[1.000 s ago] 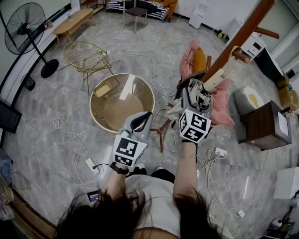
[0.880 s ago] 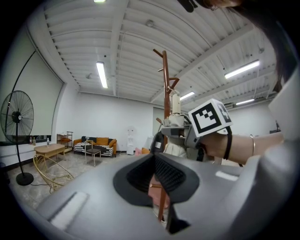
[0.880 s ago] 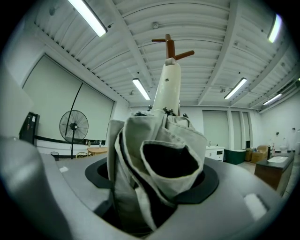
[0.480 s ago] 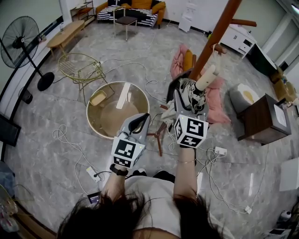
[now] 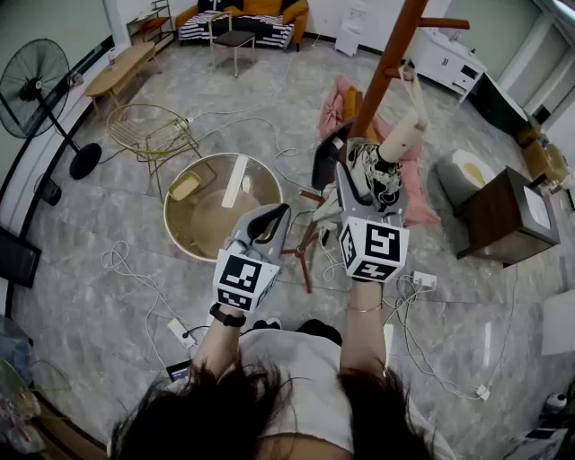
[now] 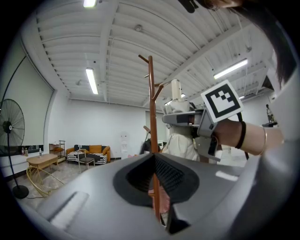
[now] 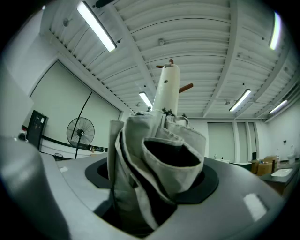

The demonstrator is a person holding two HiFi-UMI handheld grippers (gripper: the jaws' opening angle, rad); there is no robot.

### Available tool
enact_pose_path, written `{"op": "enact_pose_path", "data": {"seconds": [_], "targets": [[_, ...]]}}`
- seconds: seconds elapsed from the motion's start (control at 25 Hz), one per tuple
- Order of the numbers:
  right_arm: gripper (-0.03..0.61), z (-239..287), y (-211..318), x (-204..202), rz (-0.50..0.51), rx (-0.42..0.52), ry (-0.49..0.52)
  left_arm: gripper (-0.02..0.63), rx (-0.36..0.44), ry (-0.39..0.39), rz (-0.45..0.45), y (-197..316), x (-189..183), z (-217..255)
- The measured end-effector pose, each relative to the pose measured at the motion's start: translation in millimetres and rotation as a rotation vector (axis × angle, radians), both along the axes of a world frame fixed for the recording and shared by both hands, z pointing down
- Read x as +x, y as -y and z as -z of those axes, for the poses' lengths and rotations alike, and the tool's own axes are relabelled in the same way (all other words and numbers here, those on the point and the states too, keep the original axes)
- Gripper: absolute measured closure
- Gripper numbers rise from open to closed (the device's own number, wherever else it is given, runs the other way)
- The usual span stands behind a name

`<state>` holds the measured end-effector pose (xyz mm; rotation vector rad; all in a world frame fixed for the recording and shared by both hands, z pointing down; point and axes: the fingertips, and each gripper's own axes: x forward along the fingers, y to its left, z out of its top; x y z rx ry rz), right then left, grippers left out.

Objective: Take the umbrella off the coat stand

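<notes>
Right gripper (image 5: 370, 190) is clamping the folded canopy of the umbrella (image 7: 161, 154), with the coat stand (image 5: 388, 56) rising just beyond it. The umbrella's long axis is running on past the jaws, its cream handle (image 5: 402, 135) pointing up towards the stand's pegs. Left gripper (image 5: 280, 212) is hanging clenched and empty, farther off to the side.

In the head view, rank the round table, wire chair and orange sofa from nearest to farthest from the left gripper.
From the left gripper:
1. round table, just ahead, slightly left.
2. wire chair, beyond it, farther left.
3. orange sofa, at the far wall.
</notes>
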<state>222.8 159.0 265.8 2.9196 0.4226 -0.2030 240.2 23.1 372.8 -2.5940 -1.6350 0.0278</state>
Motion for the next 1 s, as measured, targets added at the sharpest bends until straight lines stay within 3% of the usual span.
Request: {"op": "enact_pose_path", "data": {"seconds": [0.4,1.0], "targets": [[0.236,6.9,-2.0,-47.3,-0.006,-0.004,-0.007,0.555,-0.019,-0.015,-0.045,-16.8,-18.0,11.9],[0.236,-46.4,-22.3,-115.1,-0.086,0.059,0.055,0.555,0.002,-0.009,-0.135,-38.4,-51.3,0.4]]}}
